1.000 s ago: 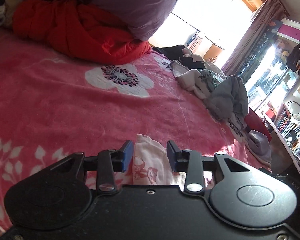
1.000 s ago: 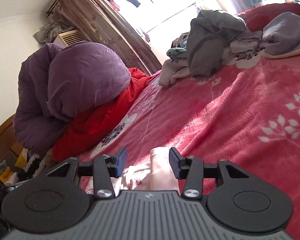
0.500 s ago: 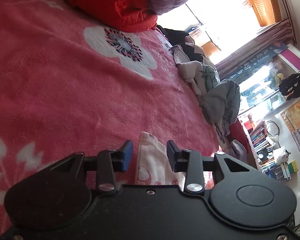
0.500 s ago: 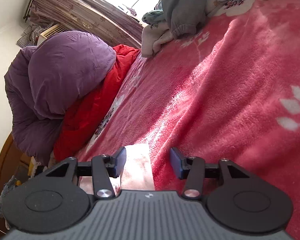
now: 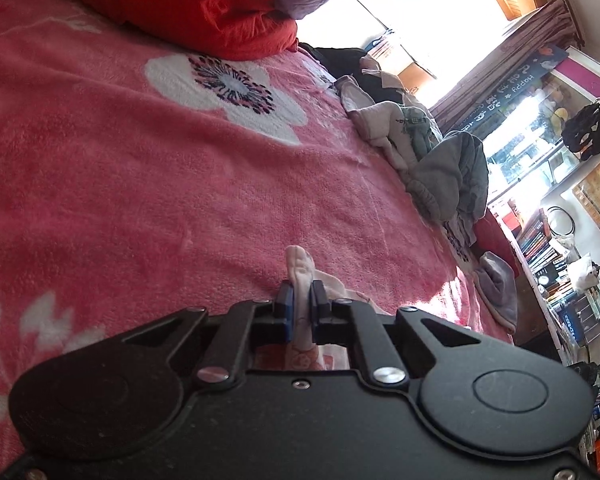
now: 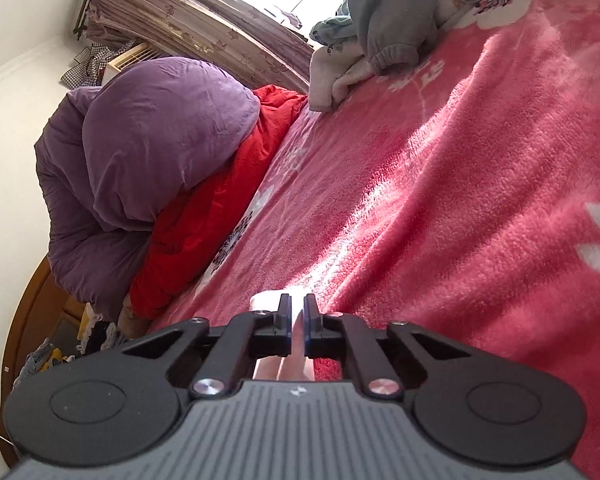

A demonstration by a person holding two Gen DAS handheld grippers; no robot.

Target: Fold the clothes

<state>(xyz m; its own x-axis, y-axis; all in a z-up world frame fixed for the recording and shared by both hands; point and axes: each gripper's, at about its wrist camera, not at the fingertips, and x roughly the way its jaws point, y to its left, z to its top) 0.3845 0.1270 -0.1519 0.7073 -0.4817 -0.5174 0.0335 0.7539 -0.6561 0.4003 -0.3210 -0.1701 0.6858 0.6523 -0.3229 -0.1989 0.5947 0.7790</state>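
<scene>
A pale pink garment with a small print [image 5: 299, 268] lies on the pink floral blanket [image 5: 180, 184] at the near edge of the bed. My left gripper [image 5: 300, 292] is shut on a bunched fold of it, and the cloth pokes up past the blue pads. In the right wrist view the same pale pink garment [image 6: 266, 300] shows as a pale strip, and my right gripper [image 6: 297, 304] is shut on its edge. Most of the garment is hidden under both gripper bodies.
A heap of grey and white clothes [image 5: 432, 160] lies at the far side of the bed, seen again as a grey clothes heap [image 6: 384, 20]. A red quilt [image 6: 212, 216] and purple duvet [image 6: 152, 140] are piled at the headboard. Bookshelves [image 5: 548, 248] stand beyond the bed.
Both grippers sank to the blanket and closed, each pinching the pale pink garment that earlier lay loose between its open fingers.
</scene>
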